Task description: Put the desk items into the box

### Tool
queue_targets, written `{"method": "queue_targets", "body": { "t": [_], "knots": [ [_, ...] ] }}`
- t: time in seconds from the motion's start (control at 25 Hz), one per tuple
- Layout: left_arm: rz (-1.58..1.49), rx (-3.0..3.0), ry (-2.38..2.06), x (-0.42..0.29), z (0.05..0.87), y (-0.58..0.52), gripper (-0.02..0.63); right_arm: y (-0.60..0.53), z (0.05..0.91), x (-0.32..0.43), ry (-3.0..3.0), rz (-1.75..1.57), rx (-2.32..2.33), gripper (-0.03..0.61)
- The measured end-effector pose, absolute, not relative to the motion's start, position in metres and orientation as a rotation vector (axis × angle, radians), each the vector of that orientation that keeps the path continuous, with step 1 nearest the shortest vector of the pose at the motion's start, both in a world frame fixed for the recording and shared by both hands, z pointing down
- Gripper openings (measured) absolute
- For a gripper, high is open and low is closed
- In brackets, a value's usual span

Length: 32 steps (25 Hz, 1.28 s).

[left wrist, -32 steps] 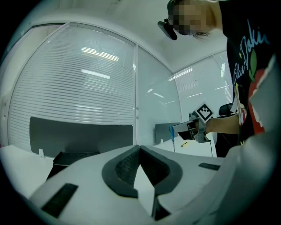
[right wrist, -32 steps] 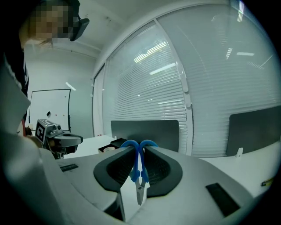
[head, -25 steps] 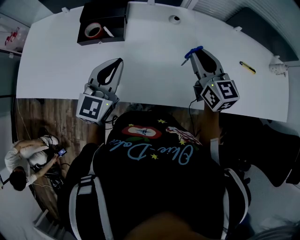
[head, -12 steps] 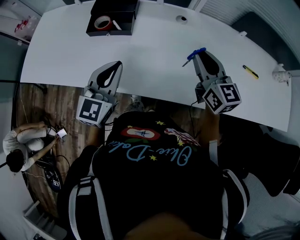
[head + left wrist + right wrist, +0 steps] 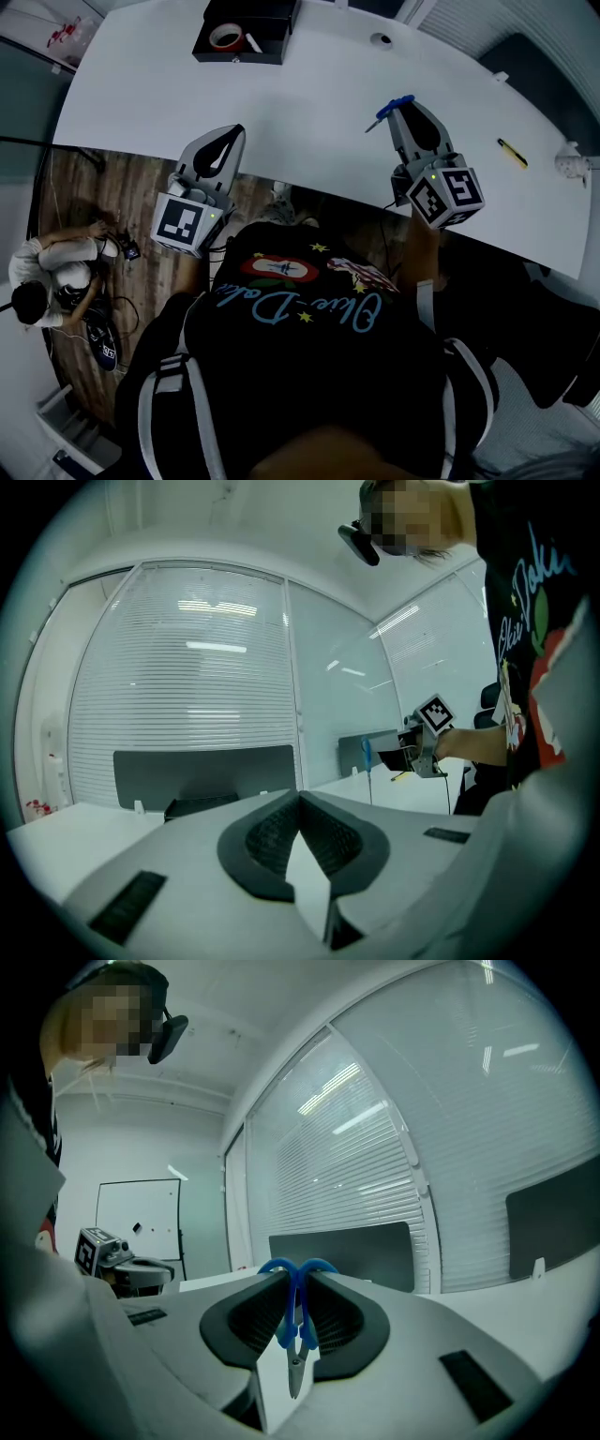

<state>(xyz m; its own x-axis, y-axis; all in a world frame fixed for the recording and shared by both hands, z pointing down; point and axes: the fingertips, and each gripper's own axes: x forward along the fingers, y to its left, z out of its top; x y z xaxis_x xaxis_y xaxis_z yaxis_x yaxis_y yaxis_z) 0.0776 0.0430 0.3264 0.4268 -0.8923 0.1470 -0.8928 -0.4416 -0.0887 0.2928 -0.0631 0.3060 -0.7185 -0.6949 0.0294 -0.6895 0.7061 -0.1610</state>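
Observation:
In the head view my right gripper [image 5: 398, 105] hangs over the white table [image 5: 309, 103], shut on blue-handled scissors [image 5: 388, 107]. The right gripper view shows the scissors [image 5: 295, 1321] pinched by their handles between the pads, blades hanging down. My left gripper [image 5: 232, 131] is shut with nothing in it, at the table's near edge, straight below the black box [image 5: 272, 26]. The box stands at the far edge and holds a roll of tape [image 5: 227, 37] and a white item. In the left gripper view the pads [image 5: 323, 832] meet at their tips.
A yellow-and-black pen-like item [image 5: 512, 154] lies on the table at the right, with a small white object [image 5: 569, 161] beyond it. A round cable hole [image 5: 381, 40] is right of the box. Another person [image 5: 47, 281] crouches on the wooden floor at the left.
Both grippers have moved left along the table, the right one still carrying the scissors. The left gripper, earlier to the right of the box, is now in line with it.

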Motion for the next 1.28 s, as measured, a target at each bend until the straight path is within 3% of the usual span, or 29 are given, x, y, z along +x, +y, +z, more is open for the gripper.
{"method": "queue_targets", "body": {
  "t": [0.64,0.96,1.28],
  "knots": [
    [0.18,2.727,-1.591,0.051,0.333,0.008,0.0,-0.078,0.3,0.264,2.864,-0.199,-1.258,0.067],
    [0.279,2.739,-1.586,-0.02,0.331,-0.024,0.0,-0.115,0.298,0.191,2.9,-0.182,-1.237,0.067],
    [0.184,2.722,-1.58,-0.073,0.333,-0.053,0.0,-0.149,0.301,0.123,2.966,-0.123,-1.219,0.067]
  ]
}}
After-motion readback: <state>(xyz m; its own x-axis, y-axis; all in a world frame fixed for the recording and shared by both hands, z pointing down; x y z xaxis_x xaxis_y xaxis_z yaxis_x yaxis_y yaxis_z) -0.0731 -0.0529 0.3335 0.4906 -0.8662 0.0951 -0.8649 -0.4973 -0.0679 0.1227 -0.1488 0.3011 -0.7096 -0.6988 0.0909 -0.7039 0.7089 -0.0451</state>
